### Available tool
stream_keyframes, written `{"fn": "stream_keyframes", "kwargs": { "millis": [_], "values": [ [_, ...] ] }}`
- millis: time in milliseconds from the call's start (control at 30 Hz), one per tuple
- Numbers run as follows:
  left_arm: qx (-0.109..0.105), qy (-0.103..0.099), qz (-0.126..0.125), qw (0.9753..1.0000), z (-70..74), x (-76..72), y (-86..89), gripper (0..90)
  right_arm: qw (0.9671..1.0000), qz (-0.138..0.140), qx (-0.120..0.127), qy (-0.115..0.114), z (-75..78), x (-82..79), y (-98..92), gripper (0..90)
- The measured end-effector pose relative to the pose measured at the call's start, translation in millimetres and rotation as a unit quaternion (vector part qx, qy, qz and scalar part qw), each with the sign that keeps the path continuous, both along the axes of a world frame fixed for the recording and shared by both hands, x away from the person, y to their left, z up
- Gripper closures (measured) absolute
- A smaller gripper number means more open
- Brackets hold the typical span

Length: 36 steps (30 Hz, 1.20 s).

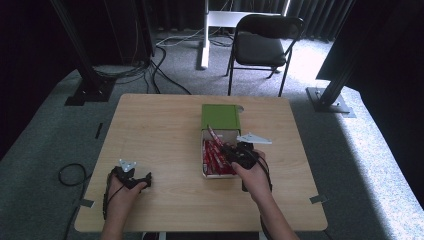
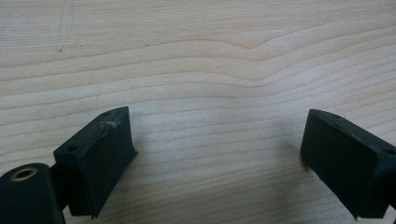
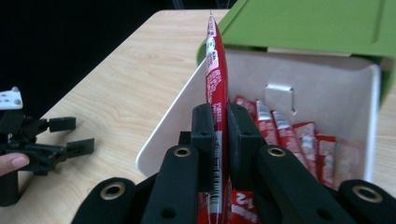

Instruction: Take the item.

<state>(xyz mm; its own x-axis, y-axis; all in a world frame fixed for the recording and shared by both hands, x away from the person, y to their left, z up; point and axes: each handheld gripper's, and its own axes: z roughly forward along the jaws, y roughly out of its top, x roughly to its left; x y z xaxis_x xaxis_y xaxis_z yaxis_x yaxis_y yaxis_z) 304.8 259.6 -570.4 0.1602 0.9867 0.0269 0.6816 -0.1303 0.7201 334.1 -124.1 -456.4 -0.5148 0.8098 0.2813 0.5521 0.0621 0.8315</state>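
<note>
right gripper (image 3: 219, 122): jaws clamped on a red sachet (image 3: 215, 60); sachet upright above the white box (image 3: 173, 126), other red packets (image 3: 299, 140) lying inside | box: green lid (image 1: 220, 117) folded back | left gripper (image 2: 215, 154): jaws wide apart, holding nothing; over bare table (image 2: 196, 60), well apart from box

Your right gripper (image 3: 219, 123) is black, clamped on a red sachet (image 3: 216, 70) with white lettering and a barcode strip. More red-and-white sachets (image 3: 299, 140) lie in the white box (image 3: 327, 79) under its green lid (image 3: 317, 23). Your black left gripper (image 1: 131, 176) rests on the pale wood-grain table (image 1: 160, 130), a grey plate on top.
</note>
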Motion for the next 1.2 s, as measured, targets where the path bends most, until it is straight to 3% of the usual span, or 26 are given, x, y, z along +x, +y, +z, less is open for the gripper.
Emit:
{"fn": "stream_keyframes", "kwargs": {
  "millis": [333, 567, 1000, 1200],
  "values": [
    [-0.001, 0.000, 0.001, 1.0000, -0.1, 0.0, -0.1, 10.3, 0.9995, -0.011, 0.030, 0.001, 9.5, 2.5, -16.4, 82.4],
    [-0.001, 0.000, 0.000, 1.0000, -0.1, 0.0, -0.1, 10.3, 0.9993, -0.024, 0.029, -0.005, 11.6, 3.6, -24.6, 82.4],
    [0.000, 0.000, 0.000, 1.0000, 0.0, -0.1, -0.1, 10.3, 0.9968, -0.067, 0.042, -0.010, 16.5, 7.4, -65.9, 82.4],
    [-0.001, 0.000, 0.001, 1.0000, -0.1, 0.0, -0.2, 10.3, 0.9937, -0.102, 0.046, -0.014, 13.5, 6.4, -91.5, 82.4]
  ]
}}
